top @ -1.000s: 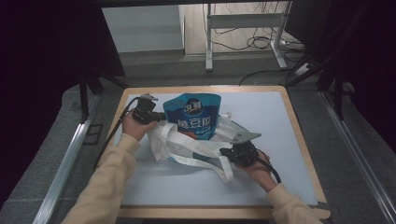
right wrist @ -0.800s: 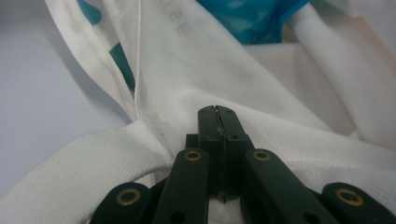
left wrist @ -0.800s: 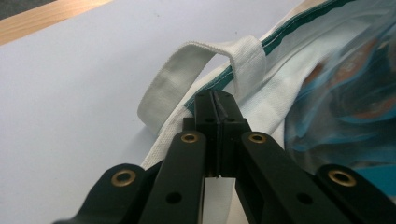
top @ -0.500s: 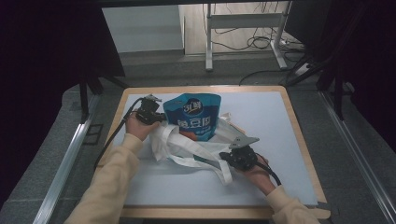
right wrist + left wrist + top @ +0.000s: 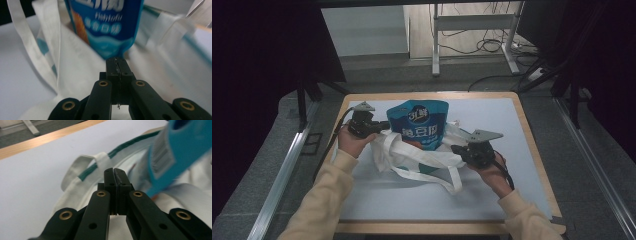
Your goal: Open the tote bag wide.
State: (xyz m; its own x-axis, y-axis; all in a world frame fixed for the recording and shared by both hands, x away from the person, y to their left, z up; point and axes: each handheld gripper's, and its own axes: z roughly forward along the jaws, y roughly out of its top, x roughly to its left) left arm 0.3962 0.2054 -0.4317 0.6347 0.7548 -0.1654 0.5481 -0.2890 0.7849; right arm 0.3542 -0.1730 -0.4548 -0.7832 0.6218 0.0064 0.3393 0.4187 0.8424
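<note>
Blue pouch (image 5: pixel 418 124) half inside white tote bag (image 5: pixel 412 156), between both grippers.
Right gripper (image 5: pixel 117 62) pinches bag cloth just below the pouch's bottom; left gripper (image 5: pixel 114 173) pinches the rim, pouch to its right; pouch upright.

blue pouch (image 5: pixel 417 125), white bag (image 5: pixel 412 155) — green-trimmed

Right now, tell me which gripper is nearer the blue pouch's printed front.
Right. The right gripper is shut just below the blue pouch front; the left gripper is shut at its side.
</note>
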